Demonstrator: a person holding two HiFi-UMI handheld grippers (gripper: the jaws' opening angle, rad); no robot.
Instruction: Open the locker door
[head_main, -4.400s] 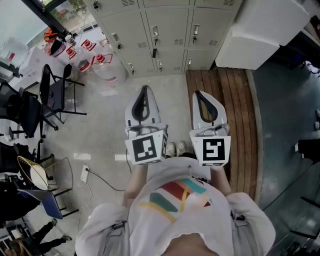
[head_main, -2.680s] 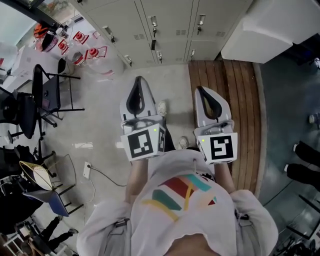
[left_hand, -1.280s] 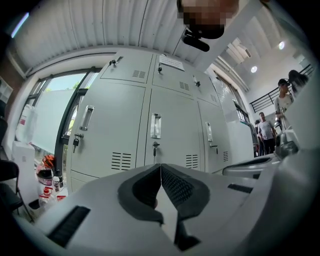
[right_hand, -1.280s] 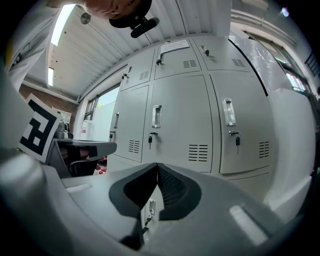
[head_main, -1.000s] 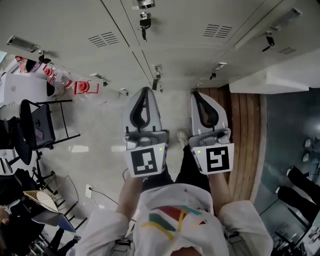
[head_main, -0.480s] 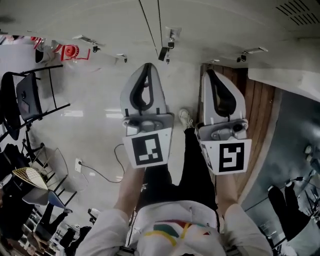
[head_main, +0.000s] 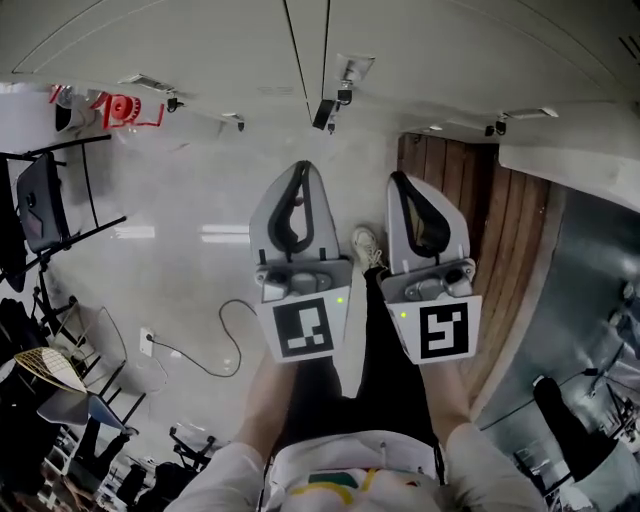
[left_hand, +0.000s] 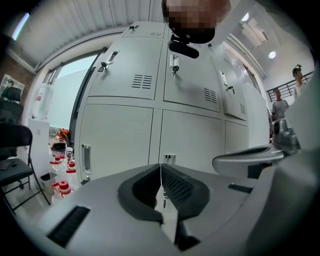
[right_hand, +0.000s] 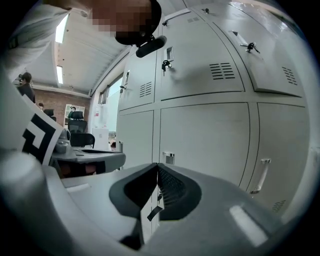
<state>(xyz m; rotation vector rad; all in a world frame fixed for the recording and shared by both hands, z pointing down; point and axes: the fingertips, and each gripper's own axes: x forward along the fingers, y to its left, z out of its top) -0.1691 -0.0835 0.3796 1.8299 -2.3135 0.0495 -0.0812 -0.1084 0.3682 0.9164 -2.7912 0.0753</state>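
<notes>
The locker door stood shut in the bottom row of the grey bank of lockers. It lay flush with its neighbours, its long axis upright and its face turned toward the person. Its small latch sat by the seam along its left edge. Short of the door, the left gripper and right gripper pointed side by side at the lockers, each with jaws pressed together on nothing. Beneath them lay the pale floor, with a wooden platform to the right and a cable and a folding chair to the left.
</notes>
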